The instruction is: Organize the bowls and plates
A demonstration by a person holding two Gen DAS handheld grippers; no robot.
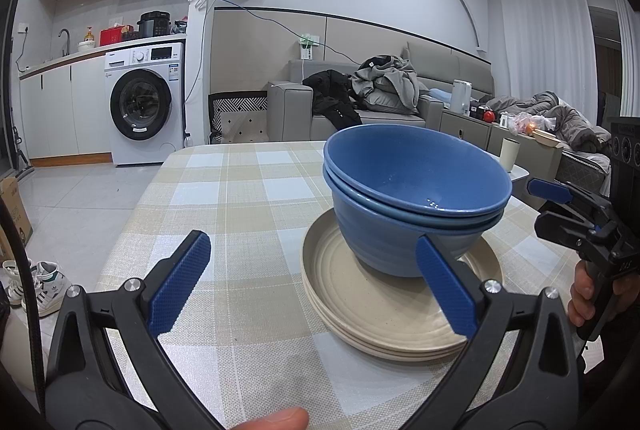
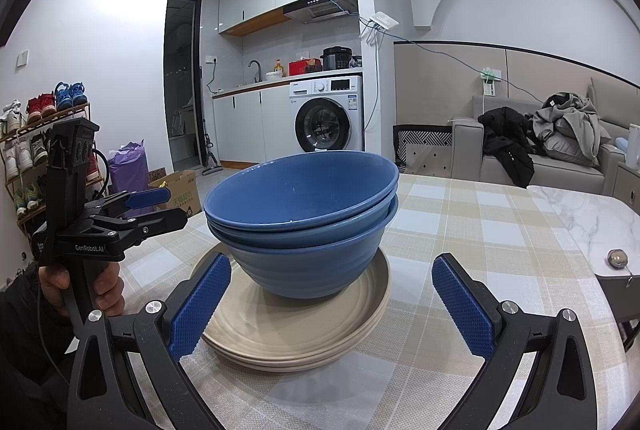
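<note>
My fingers gape wide and empty on both grippers, left and right, flanking the bowls nested on the plates mid-table; I'd square the tilted top bowl gently, stack looks tippy.

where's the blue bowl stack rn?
Blue bowl stack sits nested on the beige plates, mid-table on the checked cloth, ahead of both open grippers.
</note>
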